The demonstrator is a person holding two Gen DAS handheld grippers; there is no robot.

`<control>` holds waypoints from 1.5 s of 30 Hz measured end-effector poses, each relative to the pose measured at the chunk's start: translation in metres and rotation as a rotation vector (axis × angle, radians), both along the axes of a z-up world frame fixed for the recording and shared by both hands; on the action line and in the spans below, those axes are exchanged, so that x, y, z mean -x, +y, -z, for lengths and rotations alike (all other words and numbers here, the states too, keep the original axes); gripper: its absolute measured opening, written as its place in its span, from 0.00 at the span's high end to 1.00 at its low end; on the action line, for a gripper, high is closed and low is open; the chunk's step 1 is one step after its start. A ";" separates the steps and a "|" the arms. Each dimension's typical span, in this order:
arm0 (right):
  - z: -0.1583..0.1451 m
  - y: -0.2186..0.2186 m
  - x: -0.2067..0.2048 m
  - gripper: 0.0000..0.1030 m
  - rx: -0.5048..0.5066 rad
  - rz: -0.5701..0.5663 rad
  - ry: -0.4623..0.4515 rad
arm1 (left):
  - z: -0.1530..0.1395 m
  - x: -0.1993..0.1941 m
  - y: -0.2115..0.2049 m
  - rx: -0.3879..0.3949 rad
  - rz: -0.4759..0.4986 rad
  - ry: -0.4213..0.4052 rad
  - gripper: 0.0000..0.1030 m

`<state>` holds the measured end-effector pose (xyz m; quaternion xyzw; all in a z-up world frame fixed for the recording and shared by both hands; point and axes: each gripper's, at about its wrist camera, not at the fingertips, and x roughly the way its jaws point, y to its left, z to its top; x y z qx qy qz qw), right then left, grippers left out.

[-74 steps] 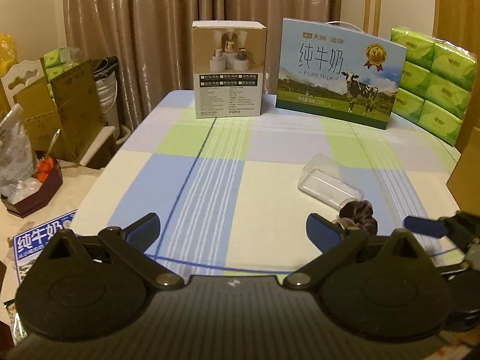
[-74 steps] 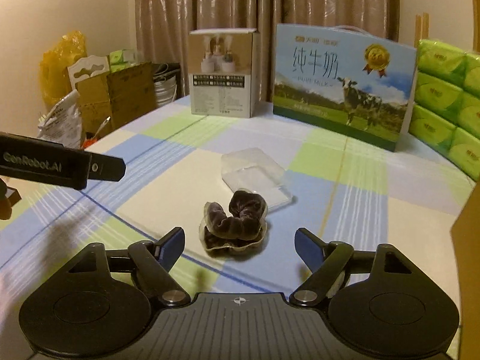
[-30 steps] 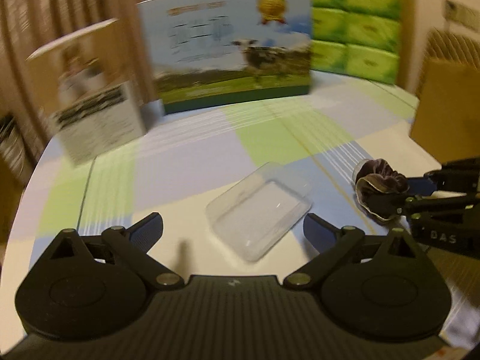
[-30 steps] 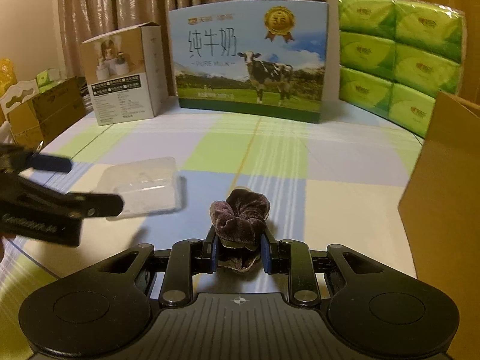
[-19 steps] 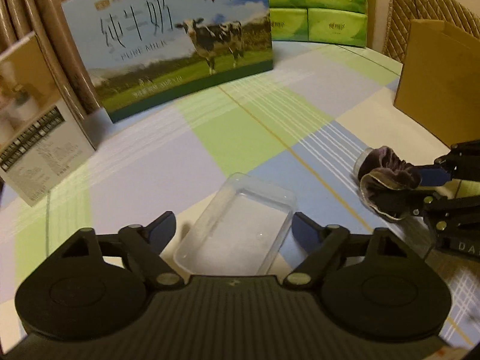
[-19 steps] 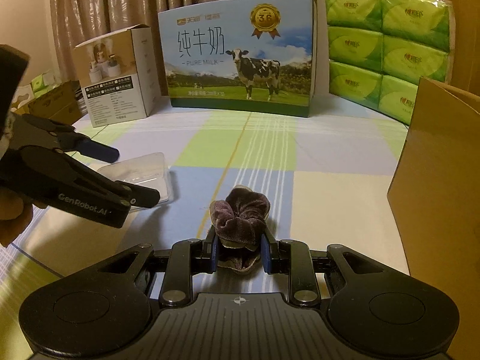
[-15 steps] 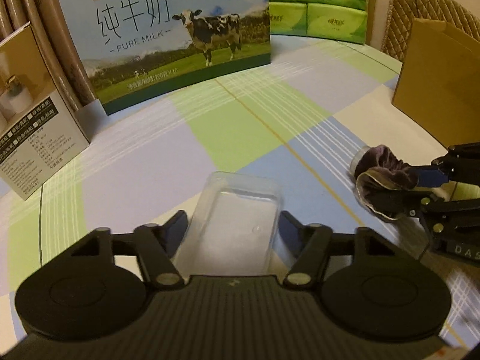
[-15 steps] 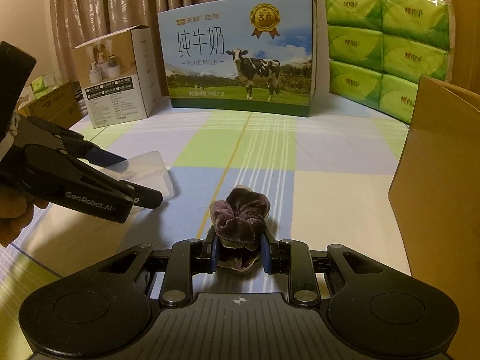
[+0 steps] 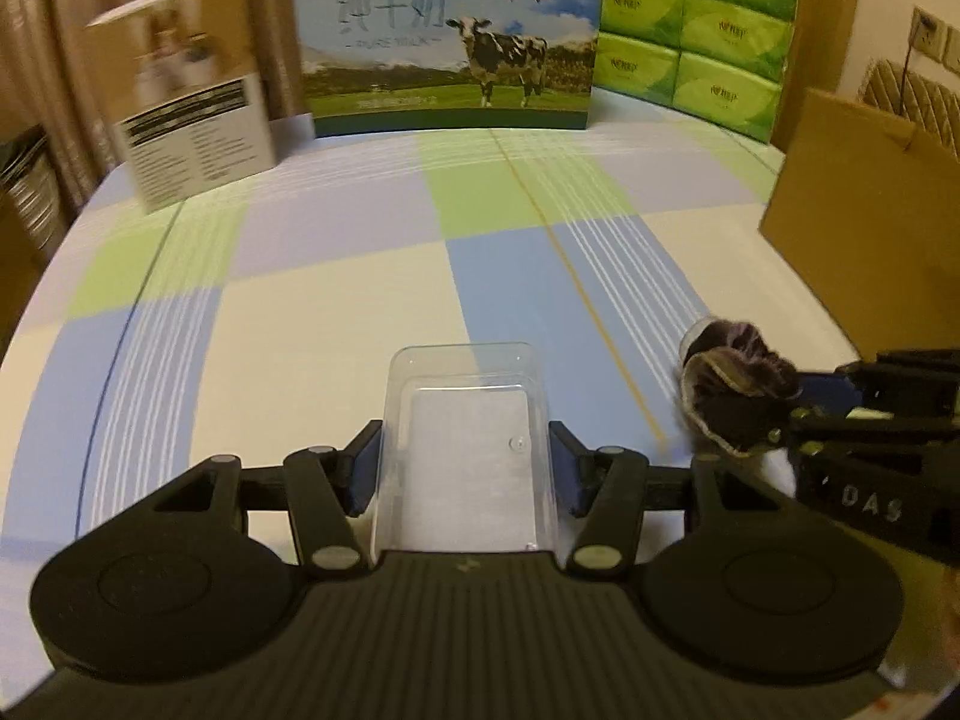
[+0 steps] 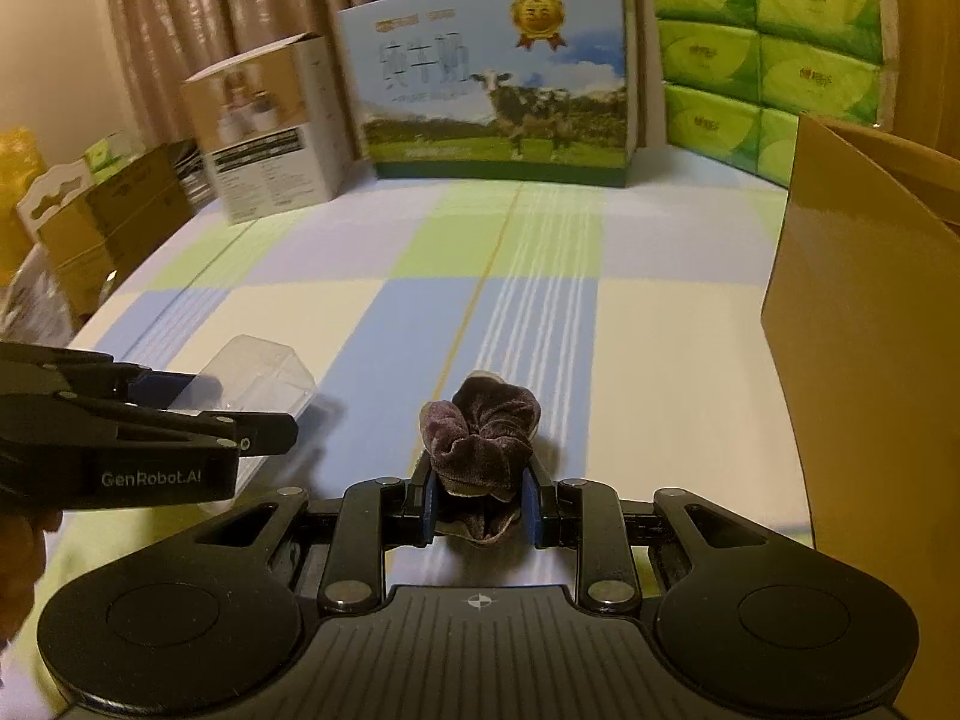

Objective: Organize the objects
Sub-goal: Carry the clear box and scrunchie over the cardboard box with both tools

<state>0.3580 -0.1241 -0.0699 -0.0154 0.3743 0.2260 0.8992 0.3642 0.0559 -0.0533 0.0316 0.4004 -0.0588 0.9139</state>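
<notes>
1. Two hand-held grippers are over one big worktop, spread with a checked cloth in blue, green, lilac and cream.
2. At the right edge stands a brown cardboard box, its top open, the largest thing on the cloth.
3. Along the back, a milk carton case with a cow printed on it, a green stack of tissue packs to its right, and a smaller white-and-tan product box to its left.
4. Left hand-held gripper: the jaws are closing, at a middling width, with the clear plastic container between them. The blue pads sit right against its two long side walls. Seen from the right wrist, the container juts forward from the fingers just above the cloth, casting a shadow on it.
5. Right hand-held gripper: squeezed nearly all the way shut on the dark purple velvet scrunchie, fabric bunched between the pads and bulging out ahead of them.
6. From the left wrist view, the scrunchie hangs at the right gripper's tip, to the right of the container and near the cardboard box.
7. A bit of a person's hand shows behind the left tool.
</notes>
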 end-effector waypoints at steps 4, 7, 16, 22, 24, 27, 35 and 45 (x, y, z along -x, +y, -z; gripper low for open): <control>-0.017 -0.007 0.038 0.77 0.004 -0.032 0.012 | -0.017 0.047 -0.018 -0.015 -0.037 -0.018 0.50; -0.032 -0.018 0.067 0.77 0.003 -0.023 0.005 | -0.030 0.084 -0.027 0.009 -0.089 -0.024 0.50; -0.060 -0.053 0.163 0.77 0.004 0.001 0.017 | -0.063 0.188 -0.051 0.072 -0.131 -0.016 0.50; -0.090 -0.078 0.207 0.77 0.012 0.048 -0.015 | -0.092 0.236 -0.073 0.042 -0.110 -0.043 0.50; -0.099 -0.088 0.222 0.77 0.011 0.060 -0.023 | -0.100 0.249 -0.080 0.047 -0.101 -0.048 0.50; -0.107 -0.100 0.240 0.77 0.021 0.071 -0.030 | -0.108 0.266 -0.089 0.056 -0.089 -0.057 0.50; -0.125 -0.129 0.275 0.77 0.022 0.110 -0.038 | -0.123 0.296 -0.106 0.096 -0.095 -0.062 0.50; -0.147 -0.159 0.299 0.77 0.015 0.148 -0.062 | -0.133 0.320 -0.125 0.102 -0.086 -0.068 0.50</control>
